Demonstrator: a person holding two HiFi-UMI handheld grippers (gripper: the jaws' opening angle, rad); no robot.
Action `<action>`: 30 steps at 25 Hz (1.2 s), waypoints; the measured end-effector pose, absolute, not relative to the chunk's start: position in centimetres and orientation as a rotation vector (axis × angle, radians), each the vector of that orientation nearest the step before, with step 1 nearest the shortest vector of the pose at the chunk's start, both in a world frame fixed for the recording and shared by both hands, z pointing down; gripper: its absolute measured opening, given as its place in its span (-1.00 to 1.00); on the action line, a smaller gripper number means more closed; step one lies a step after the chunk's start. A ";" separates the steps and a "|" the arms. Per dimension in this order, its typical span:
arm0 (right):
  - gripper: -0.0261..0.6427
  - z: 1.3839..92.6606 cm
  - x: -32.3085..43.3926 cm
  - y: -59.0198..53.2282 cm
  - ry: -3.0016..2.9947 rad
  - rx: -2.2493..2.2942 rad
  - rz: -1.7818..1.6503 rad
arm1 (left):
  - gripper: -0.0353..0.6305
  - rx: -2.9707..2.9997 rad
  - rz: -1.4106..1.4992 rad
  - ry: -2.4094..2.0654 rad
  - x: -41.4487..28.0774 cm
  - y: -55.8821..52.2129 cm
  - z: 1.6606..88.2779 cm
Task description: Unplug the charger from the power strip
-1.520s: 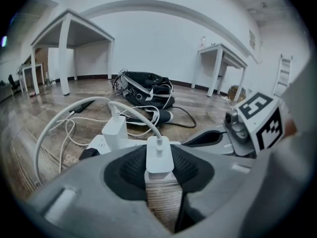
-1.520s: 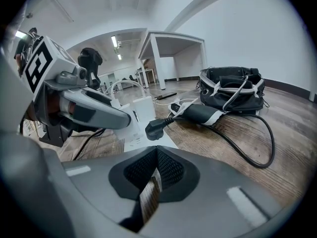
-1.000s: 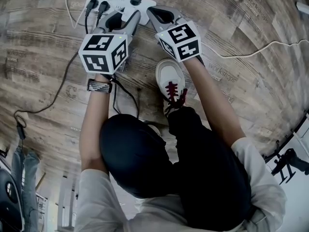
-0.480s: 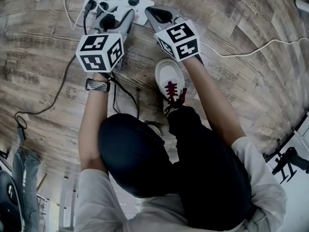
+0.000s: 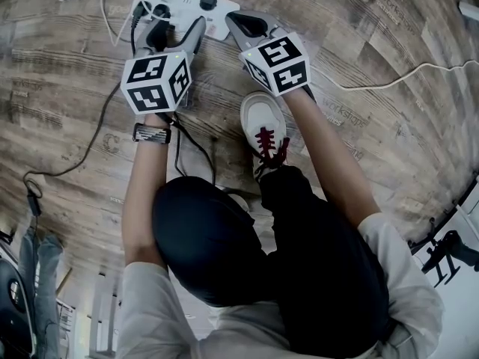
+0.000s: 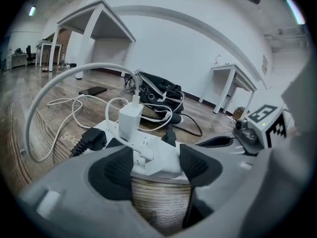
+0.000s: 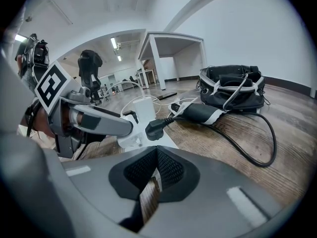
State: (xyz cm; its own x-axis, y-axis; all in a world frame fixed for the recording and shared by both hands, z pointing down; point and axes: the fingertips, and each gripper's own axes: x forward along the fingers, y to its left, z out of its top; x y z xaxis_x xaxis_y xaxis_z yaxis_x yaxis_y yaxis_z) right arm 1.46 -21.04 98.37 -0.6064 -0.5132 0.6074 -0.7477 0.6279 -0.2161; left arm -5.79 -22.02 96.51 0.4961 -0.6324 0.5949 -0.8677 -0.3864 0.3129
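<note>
Left gripper sat low on the wooden floor, its jaws spread and just having been opening, with the near end of the white power strip between the pads. I could not see either pad pressing on it, so I read this as a straddle, not a grip. Charger, a white block, stood upright in a socket further along the strip, plugged in, its white cable looping off to the side; it was beyond the jaws and untouched. Widening the jaws made sense to me as getting them broad enough to pass round the charger's body. Right gripper had its jaws pressed together with nothing in them, only floor showing through the slit. Its tip lay just beside the strip's near corner, close to a black plug, probably placed to pin the strip down during the pull. Unplugging had not begun.
</note>
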 end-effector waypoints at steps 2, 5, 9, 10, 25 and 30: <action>-0.92 98.4 1.5 -21.0 -2.354 0.990 0.630 | 0.01 2.142 0.524 -1.224 -5.8 -21.7 96.6; -0.91 98.4 1.5 -21.1 -2.355 0.993 0.624 | 0.04 2.131 0.538 -1.229 -6.0 -21.4 96.7; -0.92 98.4 1.5 -21.0 -2.351 0.998 0.616 | 0.05 2.117 0.550 -1.229 -6.3 -20.9 96.7; -0.91 98.4 1.5 -21.0 -2.350 0.998 0.615 | 0.07 2.112 0.549 -1.225 -6.4 -20.7 96.7; -0.91 94.3 2.2 -21.5 -2.423 1.177 0.630 | 0.20 1.993 0.551 -1.127 -6.0 -17.8 98.8; -0.91 92.9 2.9 -21.0 -2.438 1.203 0.615 | 0.20 1.993 0.620 -1.103 -6.1 -16.0 99.1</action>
State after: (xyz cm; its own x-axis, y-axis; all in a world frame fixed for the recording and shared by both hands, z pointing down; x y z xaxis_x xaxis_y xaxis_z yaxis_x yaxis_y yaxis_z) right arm 2.91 -20.96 92.90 -0.5769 -0.6551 0.4879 -0.8082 0.5445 -0.2246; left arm -6.12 -15.96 99.08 0.5089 -0.4899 0.7079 -0.8594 -0.3371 0.3845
